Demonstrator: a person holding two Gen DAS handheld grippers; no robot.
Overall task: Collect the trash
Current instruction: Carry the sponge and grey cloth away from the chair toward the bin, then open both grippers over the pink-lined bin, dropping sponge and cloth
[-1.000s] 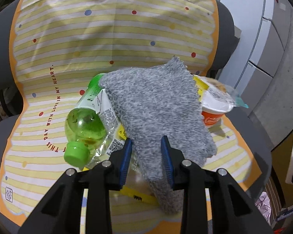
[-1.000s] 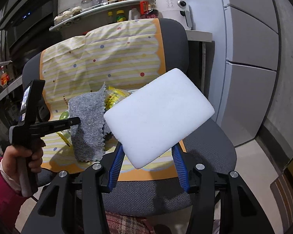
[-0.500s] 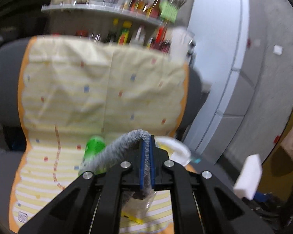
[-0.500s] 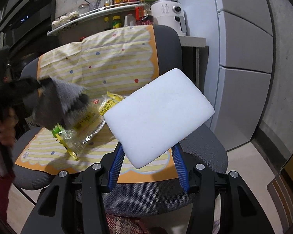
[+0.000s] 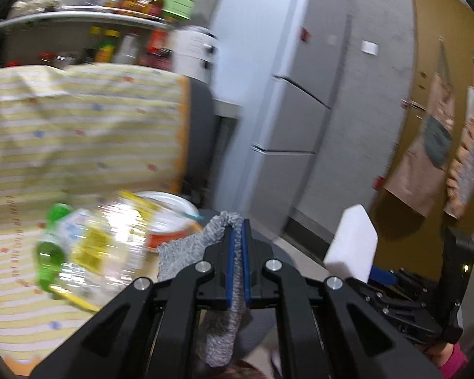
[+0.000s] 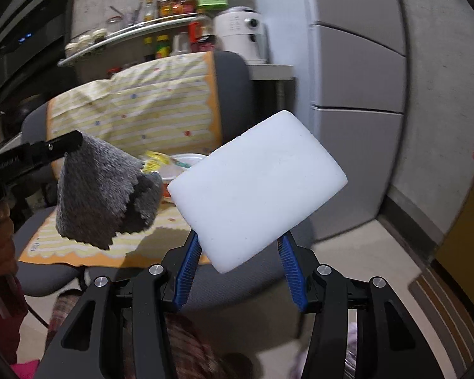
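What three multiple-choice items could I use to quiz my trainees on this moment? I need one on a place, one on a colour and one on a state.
1. Where is the grey cloth?
A. flat on the chair seat
B. hanging from the left gripper, above the seat
C. on the shelf

2. What colour is the bottle among the trash on the chair?
A. green
B. red
C. blue

3. What is the state of the right gripper?
A. open and empty
B. shut on the white foam block
C. out of view

Key:
1 B, the cloth dangles from the closed fingers.
2 A, its body is green.
3 B, the blue pads clamp the block's lower edge.
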